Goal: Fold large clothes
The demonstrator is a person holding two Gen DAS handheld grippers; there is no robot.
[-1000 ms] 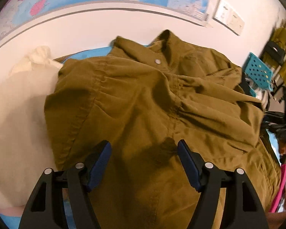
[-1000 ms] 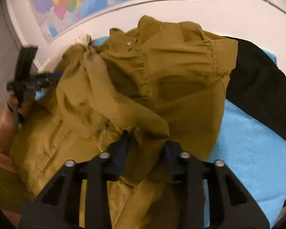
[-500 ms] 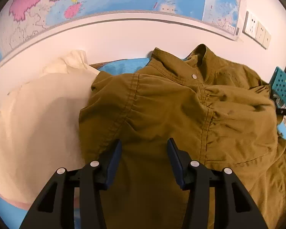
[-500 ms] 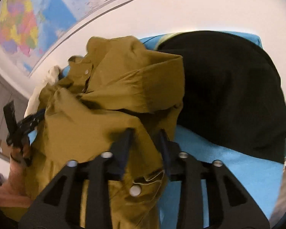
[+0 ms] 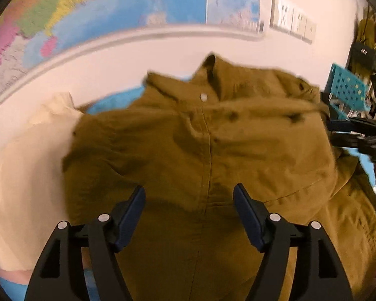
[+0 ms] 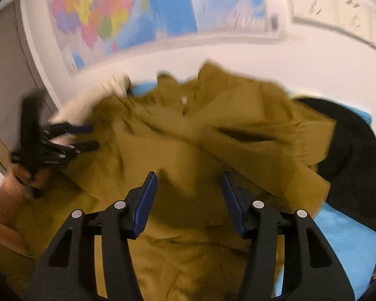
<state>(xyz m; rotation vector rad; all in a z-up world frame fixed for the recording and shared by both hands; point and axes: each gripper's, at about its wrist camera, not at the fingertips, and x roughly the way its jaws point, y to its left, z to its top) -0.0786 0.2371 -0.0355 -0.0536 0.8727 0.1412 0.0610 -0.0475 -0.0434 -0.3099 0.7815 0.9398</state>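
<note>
An olive-brown button shirt (image 5: 213,138) lies crumpled on the blue-covered table, collar toward the wall, with one sleeve folded across its front (image 6: 250,135). My left gripper (image 5: 189,190) hovers over the shirt's lower front. Its jaws are opening and nothing is pinched between the pads. My right gripper (image 6: 188,175) hangs over the shirt's middle, jaws also opening, with cloth below them but not pressed. In the right wrist view the left gripper (image 6: 90,137) sits at the shirt's left edge, held by a hand (image 6: 25,175). Both views are motion-blurred.
A cream garment (image 5: 25,175) lies left of the shirt and a black garment (image 6: 351,150) lies to its right on the blue cover (image 6: 338,238). A teal perforated crate (image 5: 346,90) stands at the right. A wall with a map (image 5: 112,12) and sockets (image 5: 290,22) is close behind.
My right gripper was shut on a shirt fold, carried it right, then let go and swung back over the shirt. My left jaws narrowed, then widened again while shifting sideways.
</note>
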